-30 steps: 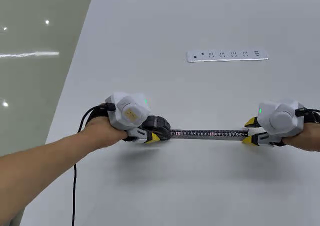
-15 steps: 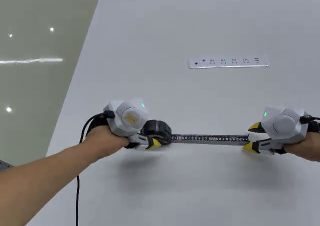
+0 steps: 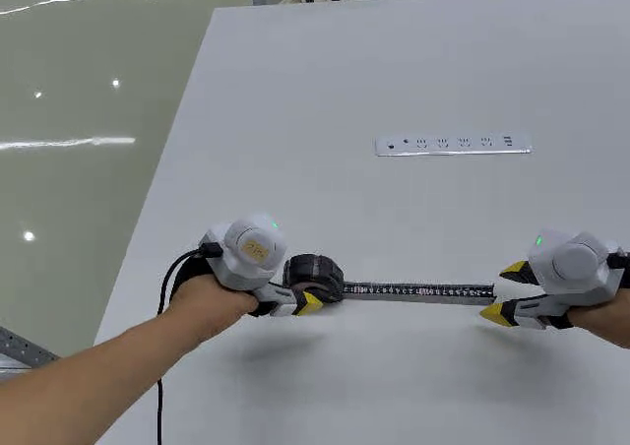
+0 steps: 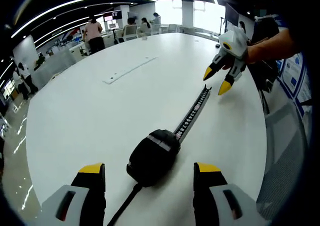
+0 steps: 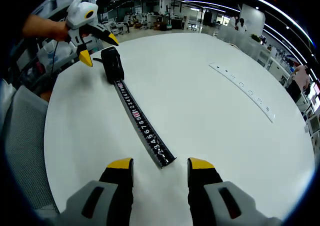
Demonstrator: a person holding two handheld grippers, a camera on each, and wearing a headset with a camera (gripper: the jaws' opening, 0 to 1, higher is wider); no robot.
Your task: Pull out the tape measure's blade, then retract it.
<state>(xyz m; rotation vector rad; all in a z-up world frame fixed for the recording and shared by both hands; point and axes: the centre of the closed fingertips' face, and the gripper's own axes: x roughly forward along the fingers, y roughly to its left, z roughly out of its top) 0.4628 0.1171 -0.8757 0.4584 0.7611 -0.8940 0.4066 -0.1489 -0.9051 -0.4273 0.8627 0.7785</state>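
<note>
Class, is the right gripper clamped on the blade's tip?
No: the right gripper stands open; the blade lies free of its jaws.

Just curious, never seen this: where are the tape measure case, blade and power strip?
tape measure case (image 4: 152, 156), left gripper view, housing top.
blade (image 5: 142, 125), right gripper view, numbered middle.
power strip (image 3: 453, 146), head view, its middle.
</note>
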